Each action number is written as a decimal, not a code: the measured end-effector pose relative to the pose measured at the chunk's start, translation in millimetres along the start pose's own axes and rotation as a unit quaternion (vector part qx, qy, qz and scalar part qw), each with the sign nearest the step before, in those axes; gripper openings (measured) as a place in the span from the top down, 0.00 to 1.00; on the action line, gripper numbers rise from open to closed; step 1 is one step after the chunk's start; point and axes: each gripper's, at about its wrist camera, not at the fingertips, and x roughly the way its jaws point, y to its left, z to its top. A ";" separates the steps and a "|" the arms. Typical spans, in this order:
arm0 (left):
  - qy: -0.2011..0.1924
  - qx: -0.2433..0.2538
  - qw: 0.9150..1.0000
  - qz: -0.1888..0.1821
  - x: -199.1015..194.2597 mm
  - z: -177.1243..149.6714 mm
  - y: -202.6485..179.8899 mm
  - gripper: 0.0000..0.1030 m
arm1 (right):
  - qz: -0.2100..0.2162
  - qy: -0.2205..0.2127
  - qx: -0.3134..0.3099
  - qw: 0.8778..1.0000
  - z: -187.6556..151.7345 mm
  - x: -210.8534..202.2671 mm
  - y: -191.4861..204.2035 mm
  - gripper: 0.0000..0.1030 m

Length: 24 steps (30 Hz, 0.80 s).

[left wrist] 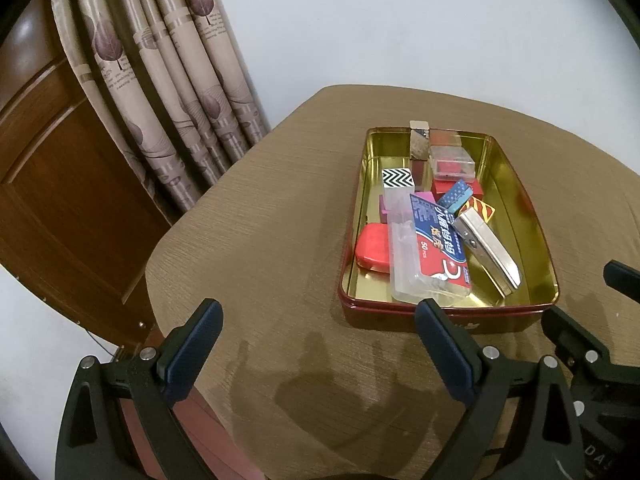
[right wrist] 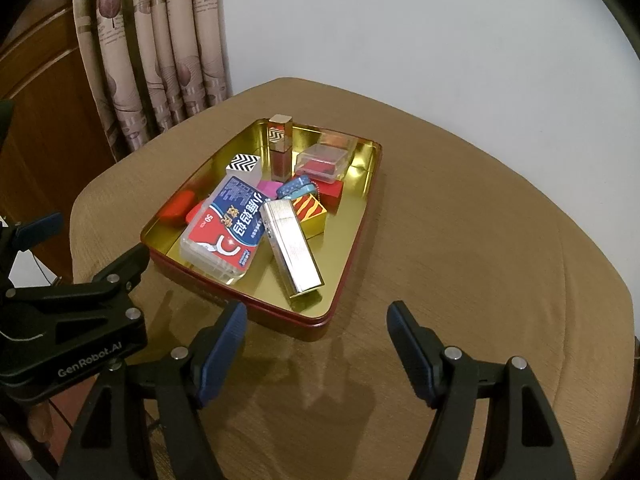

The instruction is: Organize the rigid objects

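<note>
Our left gripper point(left wrist: 318, 332) and right gripper point(right wrist: 316, 332) hover with jaws spread wide and empty over a tan table point(right wrist: 460, 240). At twelve o'clock from the right gripper sits a red tin point(right wrist: 362, 224), gold inside, crowded with a silver lighter point(right wrist: 294, 248), floss-pick box point(right wrist: 226, 228) and small boxes.

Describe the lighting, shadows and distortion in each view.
Left wrist: fisheye bends the table edge; dim warm light, claw shadows on the tabletop before the left claw. Right wrist: the gold tin mirrors its contents; soft shadows before the right claw; dark vignette at corners.
</note>
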 end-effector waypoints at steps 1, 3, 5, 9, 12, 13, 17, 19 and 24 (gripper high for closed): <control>0.000 0.000 1.000 0.000 0.1 -0.1 0.2 0.07 | 0.000 0.000 0.000 1.000 0.0 0.1 0.0 0.27; 0.001 0.000 1.000 -0.001 1.0 -0.5 0.3 0.07 | -0.001 0.001 0.000 1.000 -0.1 0.7 0.3 0.27; 0.000 0.000 1.000 0.000 0.2 0.2 1.0 0.07 | 0.000 0.002 0.001 1.000 -0.5 1.2 0.5 0.27; 0.002 -0.001 1.000 0.001 0.4 0.0 0.9 0.07 | 0.001 0.002 -0.002 1.000 -0.9 1.4 0.2 0.27; 0.003 -0.002 1.000 0.001 0.4 -0.4 2.7 0.07 | 0.002 0.003 -0.004 1.000 -0.2 1.7 0.7 0.27; 0.003 -0.001 1.000 0.001 0.7 -0.2 3.5 0.07 | 0.002 0.003 -0.004 1.000 -0.4 2.1 1.0 0.27; 0.003 0.000 1.000 0.000 0.9 -0.6 4.8 0.07 | 0.002 0.004 -0.005 1.000 -0.1 2.9 1.5 0.27; 0.003 0.000 1.000 0.000 1.0 -0.8 5.2 0.07 | 0.003 0.004 -0.005 1.000 -0.4 3.1 3.4 0.27; 0.003 0.000 1.000 0.000 1.6 -1.2 5.9 0.07 | 0.002 0.007 -0.009 1.000 -1.3 4.0 6.1 0.27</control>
